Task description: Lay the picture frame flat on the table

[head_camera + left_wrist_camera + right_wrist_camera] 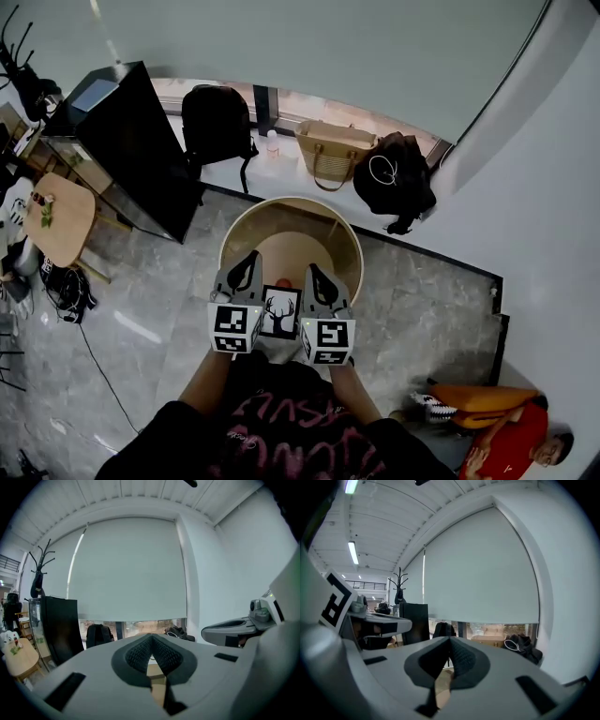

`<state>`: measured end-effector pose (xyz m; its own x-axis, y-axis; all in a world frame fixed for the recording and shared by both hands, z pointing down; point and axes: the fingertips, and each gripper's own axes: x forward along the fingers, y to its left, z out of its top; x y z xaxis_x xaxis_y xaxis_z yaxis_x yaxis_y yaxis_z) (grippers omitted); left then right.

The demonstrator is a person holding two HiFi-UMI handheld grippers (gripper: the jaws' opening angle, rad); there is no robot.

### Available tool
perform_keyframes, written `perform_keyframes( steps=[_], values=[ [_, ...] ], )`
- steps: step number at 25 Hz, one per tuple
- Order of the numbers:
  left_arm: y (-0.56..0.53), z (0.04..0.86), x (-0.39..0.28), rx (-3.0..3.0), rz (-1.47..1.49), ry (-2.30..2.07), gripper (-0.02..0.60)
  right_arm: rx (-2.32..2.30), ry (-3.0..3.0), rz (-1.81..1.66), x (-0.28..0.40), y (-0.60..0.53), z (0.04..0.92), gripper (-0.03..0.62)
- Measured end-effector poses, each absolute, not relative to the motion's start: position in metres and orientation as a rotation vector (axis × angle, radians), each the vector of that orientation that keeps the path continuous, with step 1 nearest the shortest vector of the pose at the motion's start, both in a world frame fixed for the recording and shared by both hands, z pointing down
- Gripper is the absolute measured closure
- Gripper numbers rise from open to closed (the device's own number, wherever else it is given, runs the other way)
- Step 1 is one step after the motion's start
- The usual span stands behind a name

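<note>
Our left gripper [247, 267] hovers with its jaws together on nothing, just left of the picture frame [280, 312] on the round table [291, 201]. We cannot tell whether the frame leans or lies flat. Our right gripper [315, 278], likewise closed and empty, flanks it, seemingly so both can reach it.

Soft, even light, ceiling lamp [353, 552] glaring; fisheye bends edges, corners black.
</note>
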<state>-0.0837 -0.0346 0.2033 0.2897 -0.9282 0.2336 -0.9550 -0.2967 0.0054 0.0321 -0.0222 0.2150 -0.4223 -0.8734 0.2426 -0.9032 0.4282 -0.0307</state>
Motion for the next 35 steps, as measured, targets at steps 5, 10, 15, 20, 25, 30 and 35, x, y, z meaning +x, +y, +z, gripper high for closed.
perform_keyframes(
  steps=[5, 10, 15, 20, 25, 30, 35],
  values=[
    [-0.034, 0.195, -0.078, 2.412, 0.267, -1.779, 0.572, 1.585, -2.496, 0.209, 0.039, -0.023, 0.205, 0.573],
    [-0.039, 0.183, -0.079, 2.405, 0.25, -1.78, 0.572, 1.613, -2.496, 0.184, 0.045, -0.028, 0.192, 0.572],
    [-0.044, 0.167, -0.073, 2.458, 0.227, -1.765, 0.572, 1.63, -2.502, 0.124, 0.05, -0.031, 0.18, 0.574],
    [-0.049, 0.16, -0.069, 2.508, 0.249, -1.75, 0.572, 1.65, -2.501, 0.098, 0.049, -0.037, 0.169, 0.572],
    [-0.055, 0.155, -0.074, 2.493, 0.203, -1.723, 0.572, 1.67, -2.509, 0.069, 0.049, -0.042, 0.161, 0.572],
    [-0.054, 0.144, -0.07, 2.526, 0.177, -1.692, 0.572, 1.664, -2.513, 0.055, 0.046, -0.041, 0.155, 0.573],
    [-0.06, 0.141, -0.075, 2.543, 0.22, -1.707, 0.572, 1.678, -2.502, 0.062, 0.043, -0.046, 0.152, 0.574]
  ],
)
